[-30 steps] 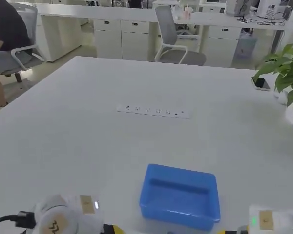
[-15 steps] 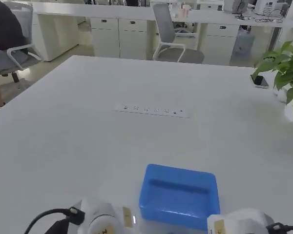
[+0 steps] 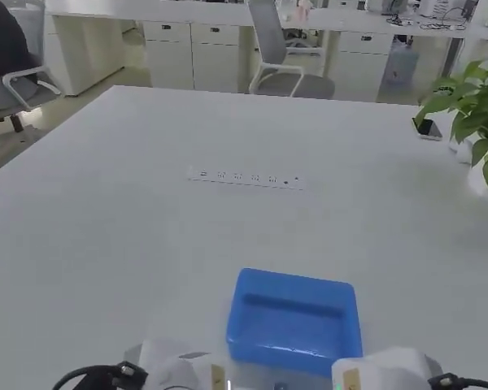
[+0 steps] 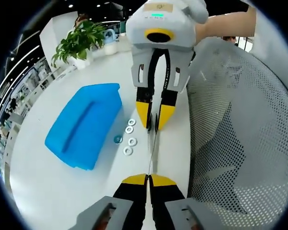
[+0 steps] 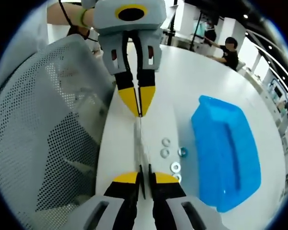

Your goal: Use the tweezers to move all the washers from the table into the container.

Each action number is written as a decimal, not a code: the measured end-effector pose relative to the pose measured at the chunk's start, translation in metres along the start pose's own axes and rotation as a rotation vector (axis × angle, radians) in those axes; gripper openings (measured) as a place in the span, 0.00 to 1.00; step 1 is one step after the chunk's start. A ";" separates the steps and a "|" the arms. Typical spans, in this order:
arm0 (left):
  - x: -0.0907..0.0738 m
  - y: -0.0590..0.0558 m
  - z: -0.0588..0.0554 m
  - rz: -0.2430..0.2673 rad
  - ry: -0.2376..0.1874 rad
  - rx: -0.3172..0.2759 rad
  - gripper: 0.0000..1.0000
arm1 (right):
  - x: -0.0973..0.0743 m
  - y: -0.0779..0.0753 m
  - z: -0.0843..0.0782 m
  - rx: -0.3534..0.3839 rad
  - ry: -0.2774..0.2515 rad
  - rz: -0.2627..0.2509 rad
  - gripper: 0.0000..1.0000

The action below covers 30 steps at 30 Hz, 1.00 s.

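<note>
the washers [image 4: 132,141] all lie on the bench [image 4: 62,191], four pale ones and a bluish one in a loose cluster, just beside the long side of the blue container [image 4: 86,124]; in the left gripper view they sit at about 10 o'clock from the middle, the container at 9 o'clock; in the head view the container's hollow looks bare, so by my reading none has been moved and all the carrying is left; the tweezers [image 4: 153,146] are held between the two tools: the left hand-held gripper [image 4: 148,178] is closed on one end, the right hand-held gripper [image 4: 153,125] closed on the other, so the step in hand looks like settling the grasp on the tweezers; against the head view of a second ago, both gripper bodies have come inward along the bottom edge, from 7 and 5 o'clock toward 6 o'clock; the container's small shift matches the whole picture's, a camera move
</note>
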<state>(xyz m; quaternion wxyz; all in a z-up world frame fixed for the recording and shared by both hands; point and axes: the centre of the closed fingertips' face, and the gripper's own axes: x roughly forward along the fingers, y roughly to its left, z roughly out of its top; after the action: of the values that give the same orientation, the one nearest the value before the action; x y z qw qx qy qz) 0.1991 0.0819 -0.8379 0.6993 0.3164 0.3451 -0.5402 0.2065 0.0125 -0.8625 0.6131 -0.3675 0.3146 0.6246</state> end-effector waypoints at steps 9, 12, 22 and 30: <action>-0.038 -0.001 0.035 0.043 -0.064 0.031 0.00 | -0.007 -0.004 0.016 0.035 -0.090 -0.034 0.07; -0.050 0.000 0.050 0.064 -0.086 0.060 0.00 | -0.007 -0.009 0.023 0.030 -0.117 -0.060 0.06; -0.062 -0.006 0.065 0.085 -0.088 0.122 0.00 | -0.006 -0.013 0.039 0.031 -0.177 -0.098 0.06; -0.067 -0.001 0.070 0.091 -0.074 0.161 0.00 | -0.004 -0.017 0.050 0.083 -0.238 -0.106 0.07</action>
<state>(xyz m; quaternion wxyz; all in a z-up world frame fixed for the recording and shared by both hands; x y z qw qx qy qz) 0.1956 0.0610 -0.7435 0.7077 0.3666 0.2600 -0.5451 0.2198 0.0537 -0.8316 0.6927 -0.2815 0.2453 0.6170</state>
